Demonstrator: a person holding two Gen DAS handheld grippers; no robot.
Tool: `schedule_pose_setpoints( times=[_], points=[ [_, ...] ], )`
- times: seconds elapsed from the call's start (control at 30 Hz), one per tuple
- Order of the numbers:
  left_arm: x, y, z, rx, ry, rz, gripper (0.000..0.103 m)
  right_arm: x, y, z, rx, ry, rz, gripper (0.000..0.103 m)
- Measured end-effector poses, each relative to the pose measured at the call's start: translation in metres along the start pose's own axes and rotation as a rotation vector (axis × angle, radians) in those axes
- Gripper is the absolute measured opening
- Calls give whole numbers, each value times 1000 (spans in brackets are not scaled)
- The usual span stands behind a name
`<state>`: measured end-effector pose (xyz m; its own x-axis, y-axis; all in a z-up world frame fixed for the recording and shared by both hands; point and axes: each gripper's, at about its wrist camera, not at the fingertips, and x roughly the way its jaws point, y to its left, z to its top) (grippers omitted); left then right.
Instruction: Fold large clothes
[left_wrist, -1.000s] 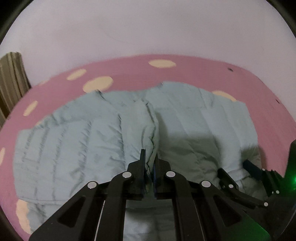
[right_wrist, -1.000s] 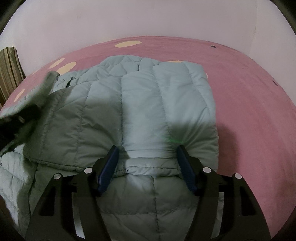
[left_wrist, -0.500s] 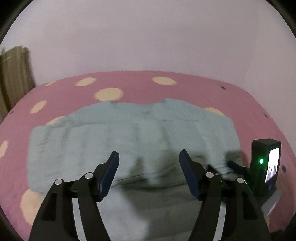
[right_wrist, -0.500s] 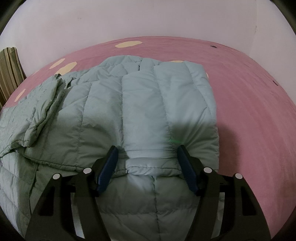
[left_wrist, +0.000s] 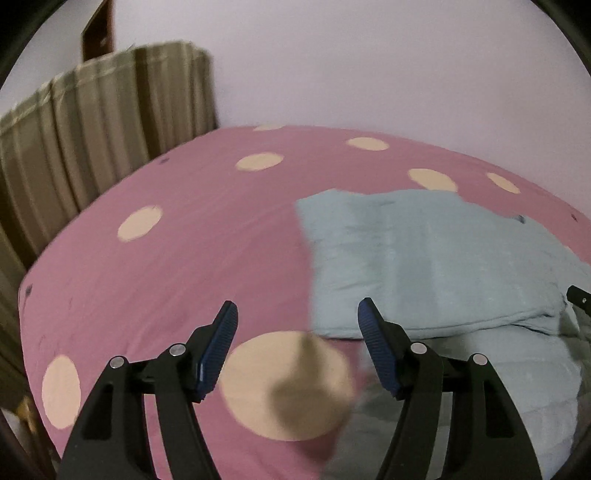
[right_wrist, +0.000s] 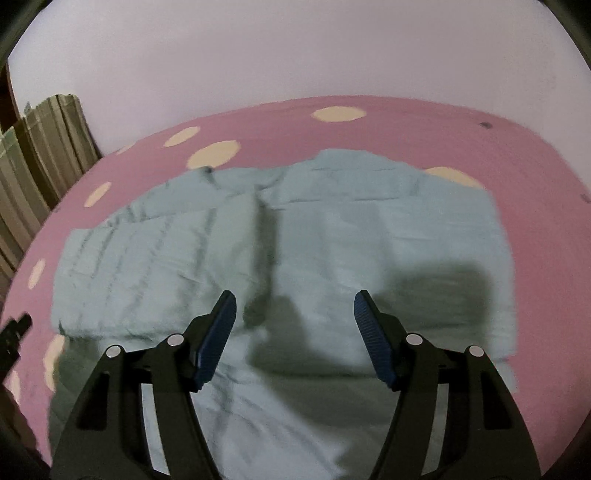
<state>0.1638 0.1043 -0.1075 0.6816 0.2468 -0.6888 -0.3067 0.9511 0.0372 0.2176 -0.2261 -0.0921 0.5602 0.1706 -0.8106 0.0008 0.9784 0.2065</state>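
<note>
Left claw (left_wrist: 297, 314): blue ribbed pads spread wide, nothing between them, nothing touched. Its jaws have just been opening within the last second; no cloth is between them now. It hangs over bare sheet, above a large cream dot. The pale blue-green quilted puffer jacket (left_wrist: 436, 258) lies to its right on the bed; the right pad sits in front of the jacket's near left corner, apart from it.

Right claw (right_wrist: 293, 314): pads likewise spread wide, empty, clear of the fabric. It hovers over the middle of the jacket (right_wrist: 295, 240), whose shadowed centre crease runs away from the claw. The claw's shadow falls on the cloth just ahead of the pads.

Jacket position: lying flat on the pink bed sheet with cream polka dots (left_wrist: 184, 240), with folded layers; a thicker folded layer lies across the far part, a thinner layer nearer the camera. View is motion-blurred, so seams are indistinct.

Containers: none in view.

Edges and room: left of the jacket, a broad stretch of open sheet reaches the bed's left edge, where olive striped curtains (left_wrist: 92, 147) hang. Far side: plain pale wall (right_wrist: 295, 48). Right of the jacket, a band of open sheet remains in the right wrist view.
</note>
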Motion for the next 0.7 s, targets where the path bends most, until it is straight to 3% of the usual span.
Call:
schedule_pose_setpoints(
  times=[0.1, 0.2, 0.23, 0.4, 0.53, 0.7],
  points=[
    [5, 14, -3, -21, 12, 8, 67, 21, 14, 6, 6, 47, 19, 63],
    [6, 15, -7, -8, 14, 2, 67, 36, 26, 7, -20, 103, 41, 19],
    [7, 15, -8, -5, 14, -2, 67, 36, 29, 7, -31, 103, 36, 10],
    [5, 8, -3, -3, 5, -46, 67, 4, 22, 12, -53, -1, -15, 5],
    [3, -8, 7, 19, -16, -77, 67, -21, -16, 19, -5, -75, -82, 5],
    [10, -41, 18, 61, -31, -110, 67, -22, -66, 12, 49, -60, -180, 5]
  ],
)
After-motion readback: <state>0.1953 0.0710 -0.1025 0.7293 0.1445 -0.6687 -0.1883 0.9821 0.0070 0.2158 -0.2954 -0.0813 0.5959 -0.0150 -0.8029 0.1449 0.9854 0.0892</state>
